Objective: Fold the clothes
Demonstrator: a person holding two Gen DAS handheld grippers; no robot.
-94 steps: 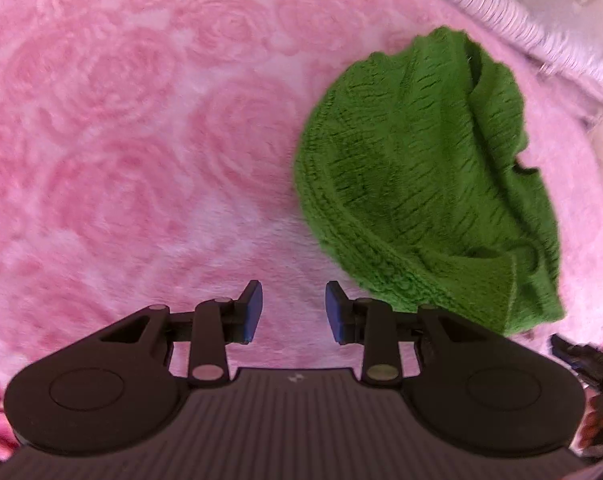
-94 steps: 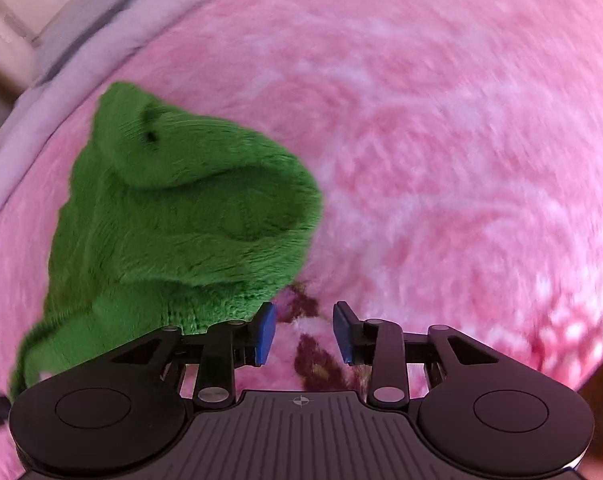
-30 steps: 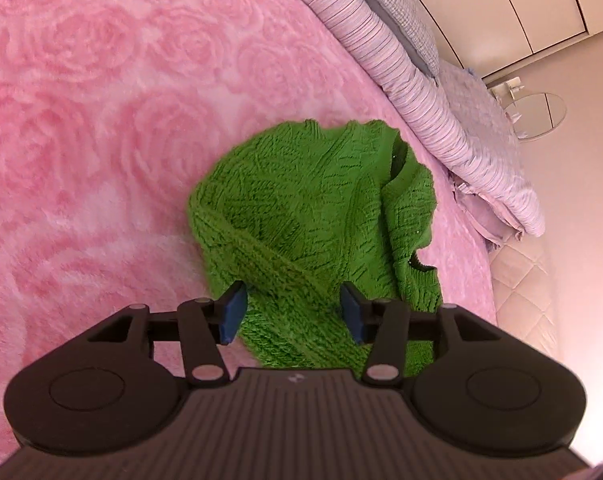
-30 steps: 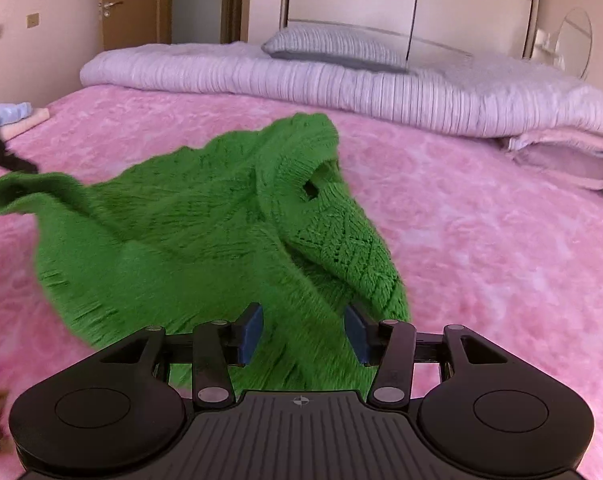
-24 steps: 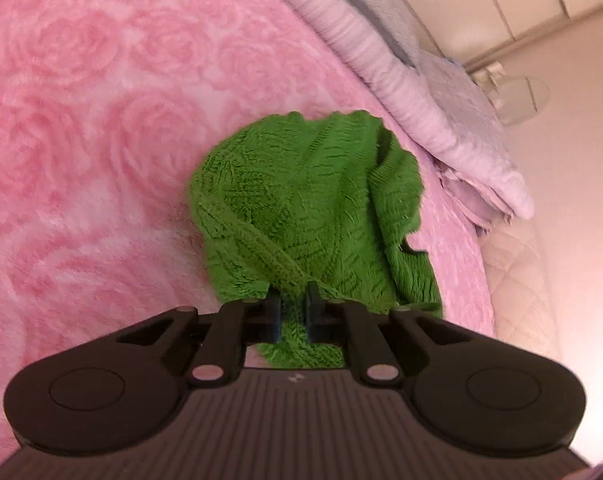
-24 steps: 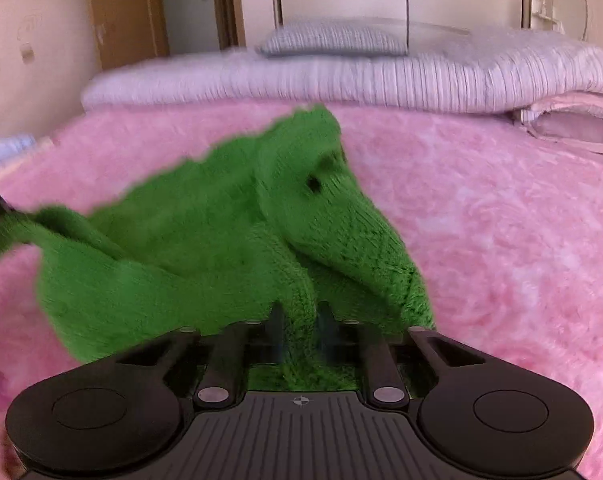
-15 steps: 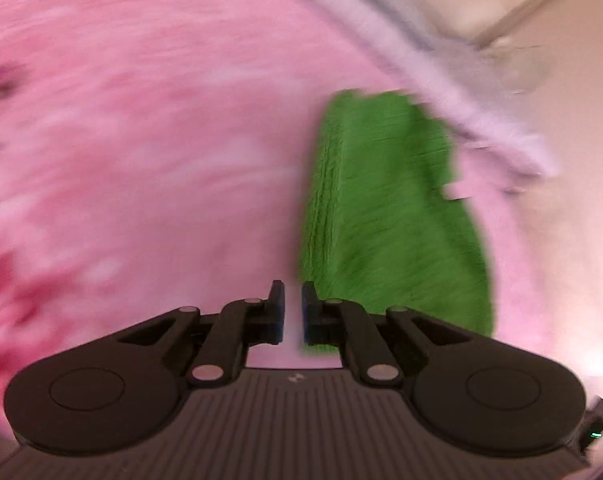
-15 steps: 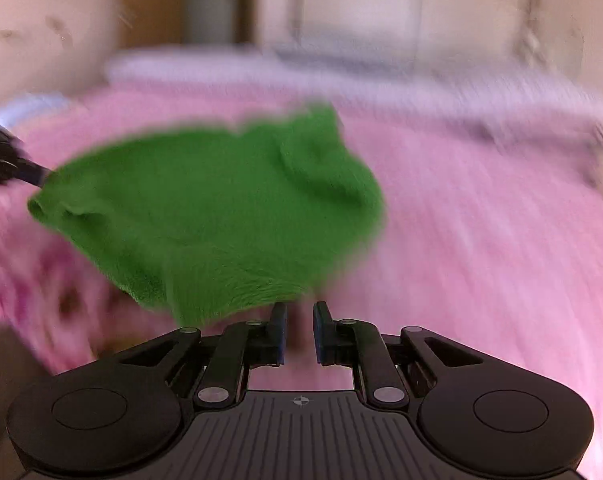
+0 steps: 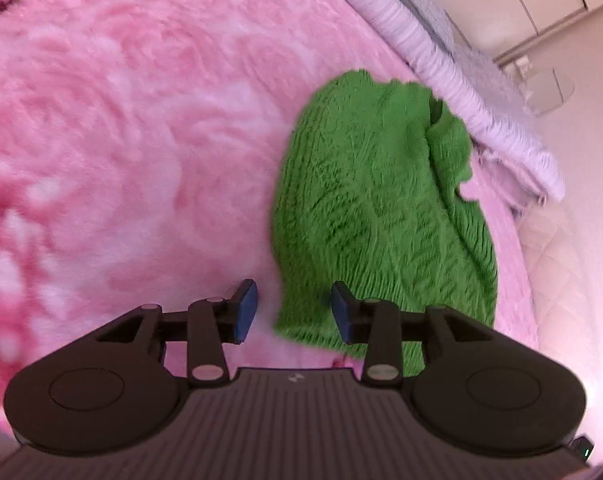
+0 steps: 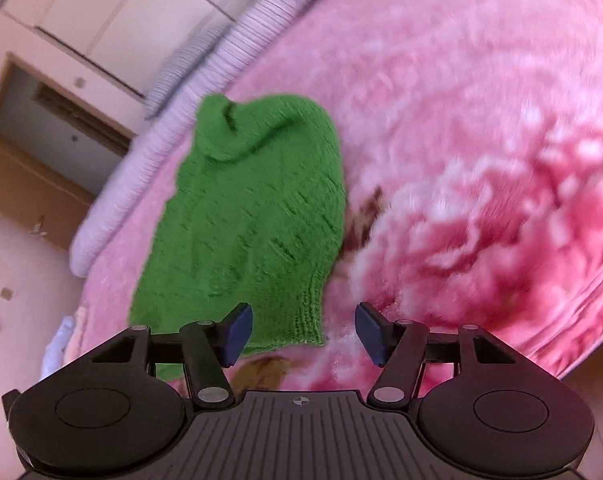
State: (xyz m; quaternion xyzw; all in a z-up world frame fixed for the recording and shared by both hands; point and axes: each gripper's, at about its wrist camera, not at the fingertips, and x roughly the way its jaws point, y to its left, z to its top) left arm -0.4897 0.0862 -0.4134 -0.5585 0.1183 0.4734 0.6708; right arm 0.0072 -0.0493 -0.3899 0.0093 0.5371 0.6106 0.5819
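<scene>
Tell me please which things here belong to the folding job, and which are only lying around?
For the job:
- green knitted sweater, lying on the pink blanket
- left gripper, jaws just opened, nothing pinched
- right gripper, jaws just opened, nothing pinched

Just around:
- striped bolster at the blanket's far edge
- wardrobe behind
</scene>
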